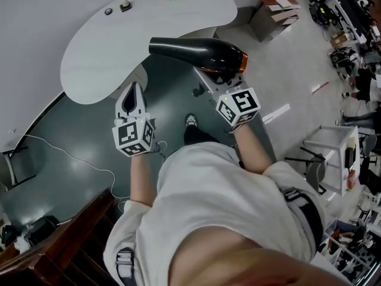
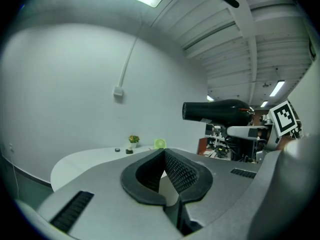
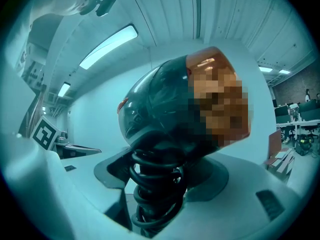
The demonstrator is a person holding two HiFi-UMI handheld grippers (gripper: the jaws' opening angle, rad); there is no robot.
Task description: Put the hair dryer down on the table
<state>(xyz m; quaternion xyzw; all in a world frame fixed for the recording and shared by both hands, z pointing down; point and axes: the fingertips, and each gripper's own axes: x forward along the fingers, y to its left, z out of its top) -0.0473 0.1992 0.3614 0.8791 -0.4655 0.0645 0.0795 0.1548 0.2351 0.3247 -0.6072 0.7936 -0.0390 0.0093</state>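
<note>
Coiled cord (image 3: 155,184) fills the right claw (image 1: 213,79), which is clamped on the dryer (image 1: 196,53), probably by its handle. Dryer's up in the air, level, just off the edge of the white surface (image 1: 107,52). Left claw (image 1: 133,97) is pressed together, empty.

Head view: high above the table (image 1: 166,16), facing steeply down, table far off at frame top. Left gripper view: low, just short of the table (image 2: 85,163), facing across it to the wall (image 2: 75,84). Both share the table and hair dryer (image 1: 199,53). Right gripper view: tilted toward ceiling, hair dryer (image 3: 170,109) very close, filling frame; table probably hidden behind it.
</note>
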